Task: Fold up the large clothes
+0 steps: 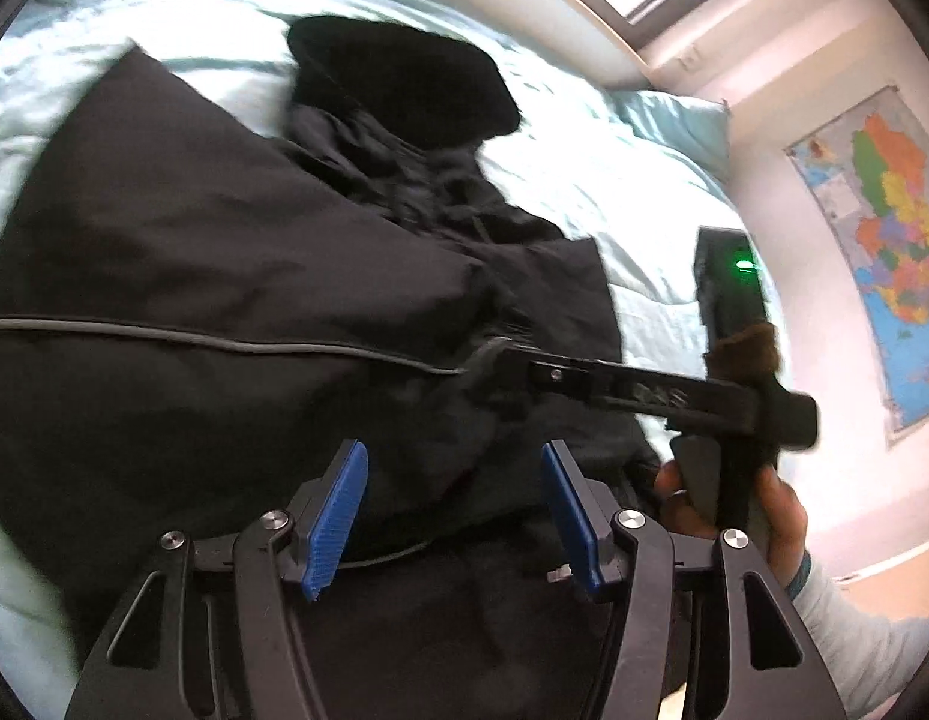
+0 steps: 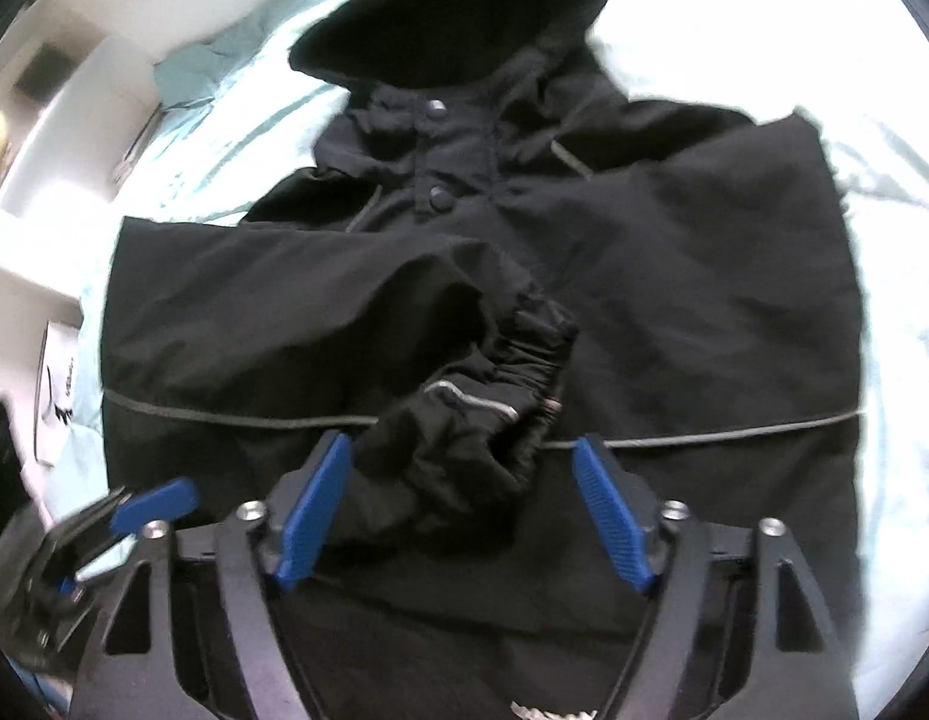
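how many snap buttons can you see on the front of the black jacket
2. One snap button sits high on the jacket front, just under the hood; the other is directly below it. More may be hidden under the folded sleeve.

We note the jacket's (image 2: pixel 674 276) hem cut off at the lower frame edge; the wall map (image 1: pixel 884 240) is blurred, its lettering unreadable.

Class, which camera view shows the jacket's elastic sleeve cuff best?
The right wrist view: the sleeve cuff lies near centre on the black jacket, its gathered elastic and grey trim plain, just beyond the open right gripper. In the left wrist view it is only a dark, indistinct fold.
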